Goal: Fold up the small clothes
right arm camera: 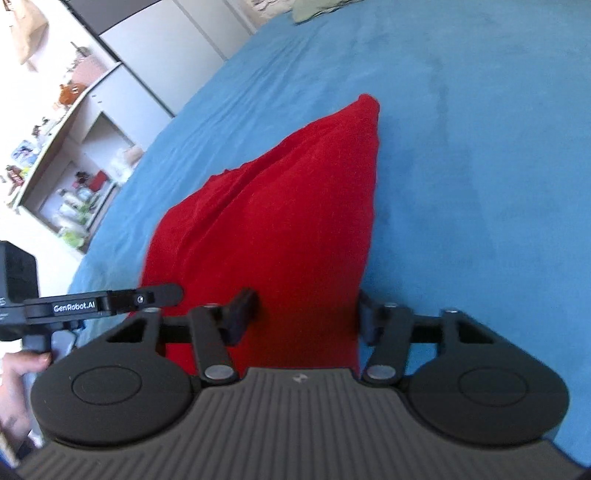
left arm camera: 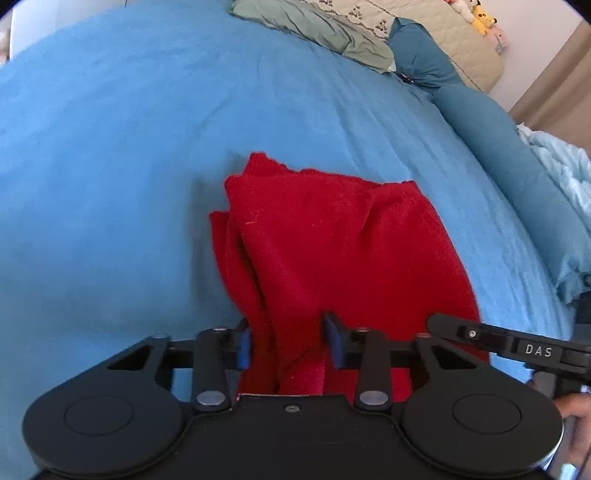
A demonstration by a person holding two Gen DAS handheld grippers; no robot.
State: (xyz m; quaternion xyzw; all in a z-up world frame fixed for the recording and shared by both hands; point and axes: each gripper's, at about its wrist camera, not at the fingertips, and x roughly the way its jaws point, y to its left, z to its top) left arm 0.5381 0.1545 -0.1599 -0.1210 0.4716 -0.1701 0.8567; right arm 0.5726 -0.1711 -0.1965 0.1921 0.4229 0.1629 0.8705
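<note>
A red cloth (left arm camera: pixel 325 240) lies bunched and partly folded on the blue bedspread (left arm camera: pixel 129 147). My left gripper (left arm camera: pixel 288 343) is open, its blue-padded fingers (left arm camera: pixel 243 345) standing either side of the cloth's near edge, with cloth between them. In the right wrist view the same red cloth (right arm camera: pixel 280 221) rises to a point. My right gripper (right arm camera: pixel 306 314) is open wide, its fingers (right arm camera: pixel 242 314) straddling the cloth's near end. Each gripper shows at the edge of the other's view.
Green and beige bedding (left arm camera: pixel 332 29) and a dark blue pillow (left arm camera: pixel 424 59) lie at the bed's far end, with plush toys (left arm camera: pixel 480 18) behind. A pale blue blanket (left arm camera: pixel 565 192) is at the right. White shelves (right arm camera: pixel 74 155) with clutter stand left of the bed.
</note>
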